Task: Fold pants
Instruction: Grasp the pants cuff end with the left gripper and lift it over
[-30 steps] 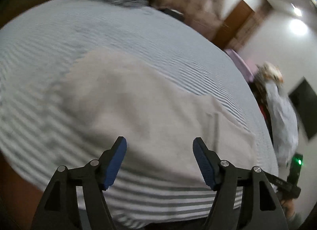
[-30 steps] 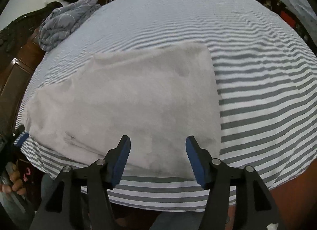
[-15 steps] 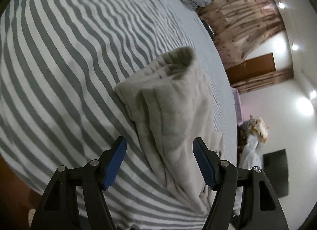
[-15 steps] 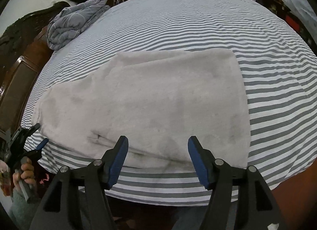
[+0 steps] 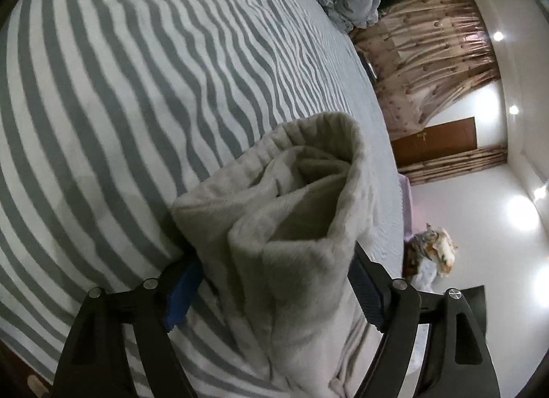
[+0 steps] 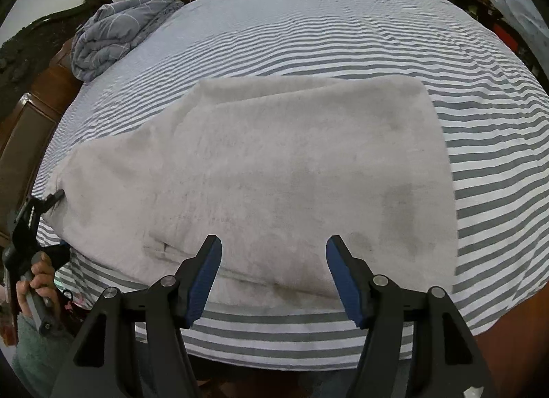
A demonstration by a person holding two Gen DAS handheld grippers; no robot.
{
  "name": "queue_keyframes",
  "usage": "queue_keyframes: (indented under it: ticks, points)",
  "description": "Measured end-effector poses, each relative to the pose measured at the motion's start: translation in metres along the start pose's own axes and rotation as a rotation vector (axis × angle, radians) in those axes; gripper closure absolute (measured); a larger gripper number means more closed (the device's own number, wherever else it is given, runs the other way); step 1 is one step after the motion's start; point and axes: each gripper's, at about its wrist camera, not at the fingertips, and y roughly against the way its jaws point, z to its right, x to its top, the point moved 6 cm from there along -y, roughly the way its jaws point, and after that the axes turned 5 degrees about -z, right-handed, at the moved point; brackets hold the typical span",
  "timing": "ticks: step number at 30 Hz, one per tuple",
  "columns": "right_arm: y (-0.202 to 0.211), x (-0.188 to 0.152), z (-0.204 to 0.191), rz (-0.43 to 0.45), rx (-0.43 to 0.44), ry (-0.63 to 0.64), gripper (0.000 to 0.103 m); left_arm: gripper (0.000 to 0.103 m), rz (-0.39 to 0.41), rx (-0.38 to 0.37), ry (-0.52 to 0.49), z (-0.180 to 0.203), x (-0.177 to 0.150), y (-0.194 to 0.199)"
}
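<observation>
I am working two hand-held tongs over a bed (image 6: 343, 37) with a grey-and-white striped sheet. The pants (image 6: 274, 171), pale grey and fleecy, lie spread flat near the bed's front edge, with a layer already doubled over along the far side.

My left tongs (image 5: 274, 281) sit at the end of the pants on my left, one finger on each side of a thick bunch of cloth. The opening of that end gapes toward the camera. The fingers touch the fabric, but I cannot tell whether they are squeezing it or only straddling it.

My right tongs (image 6: 272, 274) hover spread wide above the near edge of the pants, holding nothing.

I judge the fabric soft, thick and light. It should drape and sag rather than hold a crease, and stacked layers may slide apart. Best to pinch every layer together at the end edge and corners, not the middle.

A bundled grey quilt (image 6: 120, 31) lies at the far corner.
</observation>
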Motion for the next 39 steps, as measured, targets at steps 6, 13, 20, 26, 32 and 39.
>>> queue_keyframes:
  ticks: [6,13,20,26,32,39]
  points:
    - [-0.007,0.000,-0.004,-0.008,0.005,-0.001,0.042,0.055,0.039,0.033,-0.052,0.007,-0.004,0.006]
    - [-0.003,-0.001,0.006,0.003,0.032,-0.027,0.042,0.071,0.100,0.070,-0.210,0.065,-0.020,0.024]
    - [0.018,-0.003,0.027,0.049,0.075,-0.068,0.042,0.071,0.138,0.086,-0.434,0.168,-0.060,0.031]
    - [0.041,0.000,0.062,0.095,0.124,-0.142,0.042,0.071,0.124,0.111,-0.655,0.254,-0.121,0.011]
    - [0.060,-0.003,0.108,0.139,0.142,-0.214,0.040,0.071,0.085,0.142,-0.826,0.321,-0.198,-0.039]
    - [0.069,-0.016,0.168,0.155,0.139,-0.306,0.040,0.071,0.008,0.189,-0.996,0.358,-0.296,-0.110]
